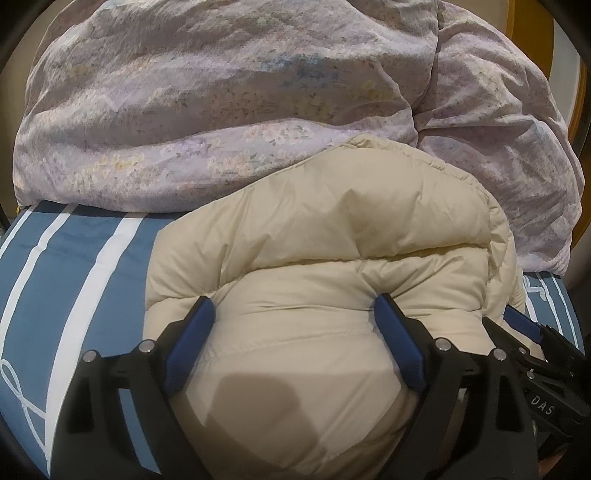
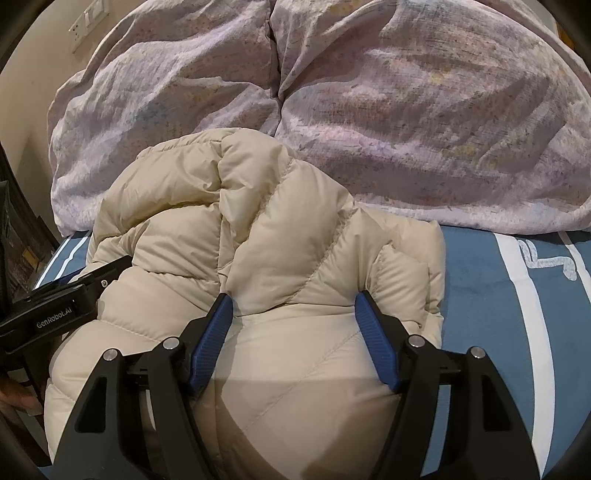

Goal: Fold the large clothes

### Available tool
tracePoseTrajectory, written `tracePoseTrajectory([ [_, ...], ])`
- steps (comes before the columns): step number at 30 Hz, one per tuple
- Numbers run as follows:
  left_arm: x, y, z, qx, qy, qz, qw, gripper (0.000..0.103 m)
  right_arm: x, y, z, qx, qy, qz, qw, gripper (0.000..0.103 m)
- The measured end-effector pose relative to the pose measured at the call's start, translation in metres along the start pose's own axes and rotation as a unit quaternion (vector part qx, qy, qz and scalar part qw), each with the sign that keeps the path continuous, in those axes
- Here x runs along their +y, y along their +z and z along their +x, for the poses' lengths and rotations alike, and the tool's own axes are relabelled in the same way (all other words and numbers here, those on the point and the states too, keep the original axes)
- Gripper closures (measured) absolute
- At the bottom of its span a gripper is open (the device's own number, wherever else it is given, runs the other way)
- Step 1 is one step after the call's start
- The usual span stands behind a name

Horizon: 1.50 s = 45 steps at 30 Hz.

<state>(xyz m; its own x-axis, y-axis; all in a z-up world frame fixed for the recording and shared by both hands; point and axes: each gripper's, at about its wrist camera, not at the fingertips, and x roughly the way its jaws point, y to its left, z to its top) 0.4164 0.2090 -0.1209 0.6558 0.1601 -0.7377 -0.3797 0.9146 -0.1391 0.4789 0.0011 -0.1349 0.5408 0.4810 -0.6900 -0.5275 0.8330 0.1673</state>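
— Where's the jacket?

— The cream puffer jacket [image 1: 332, 258] lies bunched on the blue bedsheet with white stripes [image 1: 74, 258], its far edge up against the lilac floral duvet [image 1: 221, 110]. Quilted panels folded over each other, top layer humped.

— Your left gripper?

— My left gripper [image 1: 293, 310] sits on the near part of the jacket, blue pads [image 1: 399, 343] spread wide, a bulge of padding swelling up between them. Pads press the fabric on both sides. Apart, not clamped.

— And the right?

— Same story. My right gripper [image 2: 293, 304] has its fingers apart over the near quilted panel, tips touching the fabric where the upper fold overlaps. Jacket [image 2: 277, 240] fills the gap but nothing is pinched.

— How close are the two?

— Side by side. From the right wrist view the left gripper's black body [image 2: 55, 317] shows at the left edge, against the jacket's left side.

— Surroundings?

— Duvet [image 2: 406, 110] heaped across the far side of the bed. Sheet [image 2: 498, 314] bare to the right. Wall switch plate [image 2: 88, 22] far left.
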Motion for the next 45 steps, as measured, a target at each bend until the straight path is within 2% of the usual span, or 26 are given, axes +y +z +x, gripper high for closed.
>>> tracePoseTrajectory([
  [8,0.001,-0.001,0.000,0.001,0.001,-0.001,1.0000,0.013,0.002,-0.001,-0.001,-0.001,-0.008,-0.001,1.000,0.031],
  [13,0.003,0.003,-0.005,0.014,0.003,-0.001,0.9999,0.011,0.010,0.009,0.000,0.035,-0.036,-0.015,0.999,0.028],
  [16,0.006,0.003,-0.022,0.020,0.006,-0.005,0.9998,0.011,0.015,0.018,-0.009,0.063,-0.060,-0.015,0.996,0.025],
  [20,0.015,0.000,-0.055,0.018,-0.003,-0.011,0.9998,0.011,0.017,0.019,-0.037,0.065,-0.071,0.002,0.995,0.020],
  [27,0.031,-0.018,-0.118,0.014,-0.018,-0.026,0.9994,0.011,0.015,-0.001,-0.100,0.046,-0.070,0.035,0.996,0.011],
  [34,0.026,-0.052,-0.167,0.021,-0.027,-0.026,0.9991,0.011,0.010,-0.028,-0.142,0.058,-0.043,0.072,0.995,0.007],
  [45,0.018,-0.109,-0.228,0.037,-0.051,-0.038,0.9973,0.011,0.037,-0.080,-0.200,0.079,-0.015,0.053,0.995,0.003],
])
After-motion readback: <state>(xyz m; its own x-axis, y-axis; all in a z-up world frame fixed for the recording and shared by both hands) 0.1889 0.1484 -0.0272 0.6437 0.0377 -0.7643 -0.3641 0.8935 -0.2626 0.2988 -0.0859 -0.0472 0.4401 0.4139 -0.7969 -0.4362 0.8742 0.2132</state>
